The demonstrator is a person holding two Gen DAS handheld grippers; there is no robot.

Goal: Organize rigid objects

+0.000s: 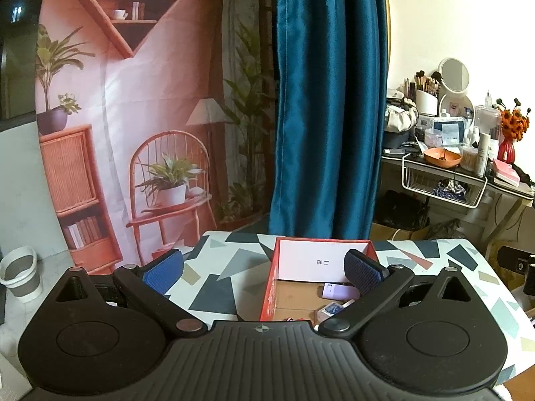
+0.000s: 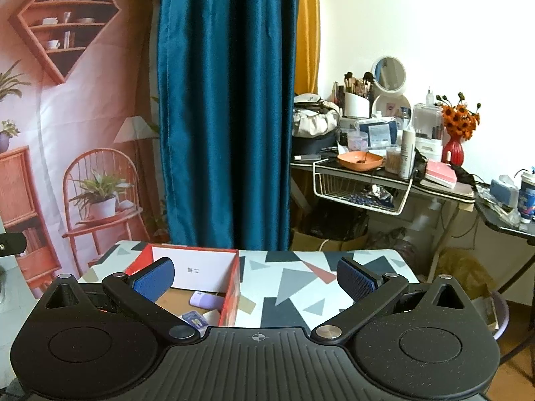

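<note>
Left gripper (image 1: pixel 264 272) — jaws spread wide, nothing held — hovers over the near left wall of the red cardboard box (image 1: pixel 271 277), which stands toward the far edge of the patterned tabletop (image 1: pixel 214 287). A lilac case (image 1: pixel 337 291) lies inside, long axis crosswise. Right gripper (image 2: pixel 255 279), equally wide and empty, sits right of the box; the left is judged nearer.

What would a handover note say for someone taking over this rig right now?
Left claw: open, holding nothing, raised over the table's near edge.
Right claw: open, holding nothing.
Red box stands open on the patterned table, a white card against its far wall.
Done: a lilac case and a few small packets already lie in the box.
Left: unclear; no loose items show on the visible tabletop.
</note>
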